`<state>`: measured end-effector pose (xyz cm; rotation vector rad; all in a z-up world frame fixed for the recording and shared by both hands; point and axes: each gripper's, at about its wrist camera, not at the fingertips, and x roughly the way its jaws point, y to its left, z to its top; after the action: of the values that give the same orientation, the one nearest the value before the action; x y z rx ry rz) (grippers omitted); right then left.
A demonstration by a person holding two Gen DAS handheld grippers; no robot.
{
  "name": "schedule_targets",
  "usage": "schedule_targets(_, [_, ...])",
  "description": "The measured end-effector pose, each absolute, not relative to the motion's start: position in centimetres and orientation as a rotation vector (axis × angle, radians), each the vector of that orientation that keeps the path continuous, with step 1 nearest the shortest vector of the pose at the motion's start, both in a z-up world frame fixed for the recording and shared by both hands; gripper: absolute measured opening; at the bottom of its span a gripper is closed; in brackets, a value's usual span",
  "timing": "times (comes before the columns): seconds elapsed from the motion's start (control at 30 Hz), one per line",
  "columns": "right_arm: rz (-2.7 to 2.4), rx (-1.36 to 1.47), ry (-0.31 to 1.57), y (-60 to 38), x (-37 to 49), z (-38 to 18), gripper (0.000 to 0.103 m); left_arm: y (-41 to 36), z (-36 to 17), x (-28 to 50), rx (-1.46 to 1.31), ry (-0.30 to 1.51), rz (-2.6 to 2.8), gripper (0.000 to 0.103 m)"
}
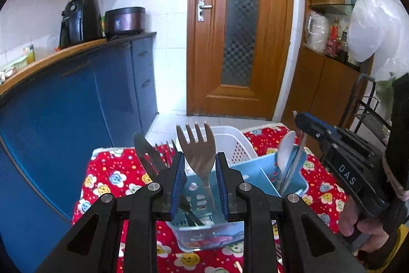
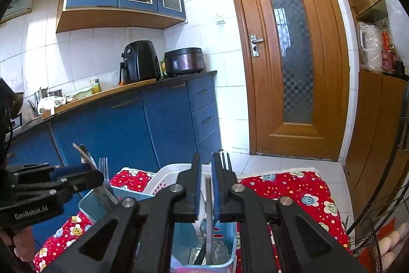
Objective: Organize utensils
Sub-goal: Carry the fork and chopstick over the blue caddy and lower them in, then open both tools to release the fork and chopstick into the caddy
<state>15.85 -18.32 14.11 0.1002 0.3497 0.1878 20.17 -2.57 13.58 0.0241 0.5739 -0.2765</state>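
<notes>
Two grippers work over the blue caddy (image 1: 258, 170), which stands on a red flowered cloth (image 1: 107, 170). Nearest, the left gripper (image 1: 200, 157) has its jaws a little apart with the big fork (image 1: 195, 145) upright between them. The pads seem to press on the lower edges of the fork head, and the handle goes down into the near compartment of the caddy. I judge this fork to be stiff, light and smooth, so it can slip. A hold on the narrow neck, just under the head, would be safer than on the curved head.

At the far-right compartment of the caddy, the right gripper (image 2: 206, 163) has its jaws almost together around a thin flat handle (image 2: 209, 211). Whether the pads really press on it I cannot tell. A white spoon (image 1: 286, 150) stands in this same compartment. It looks light, and it may be brittle if it is ceramic.

Left of the caddy, a dark knife (image 1: 145, 150) and a small fork (image 1: 166, 147) stick up. Just behind the caddy is a white basket (image 1: 230, 142), and far behind it a wooden door (image 1: 240, 30)
</notes>
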Motion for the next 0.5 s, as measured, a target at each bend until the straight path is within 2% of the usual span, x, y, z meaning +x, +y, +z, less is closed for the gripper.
schedule_targets(0.07, [0.197, 0.116, 0.343, -18.7, 15.2, 14.5, 0.024, -2.7, 13.5, 19.8, 0.026, 0.582, -0.286, 0.025])
schedule_targets(0.17, [0.199, 0.115, 0.337, -19.0, 14.3, 15.2, 0.025, -2.6, 13.6, 19.0, 0.028, 0.580, -0.303, 0.031])
schedule_targets(0.23, [0.194, 0.108, 0.337, -19.1, 13.6, 15.6, 0.025, -2.5, 13.8, 18.4, 0.027, 0.576, -0.312, 0.038])
schedule_targets(0.5, [0.201, 0.073, 0.417, -19.4, 10.7, 15.3, 0.026, -2.3, 14.4, 16.2, -0.005, 0.579, -0.344, 0.040])
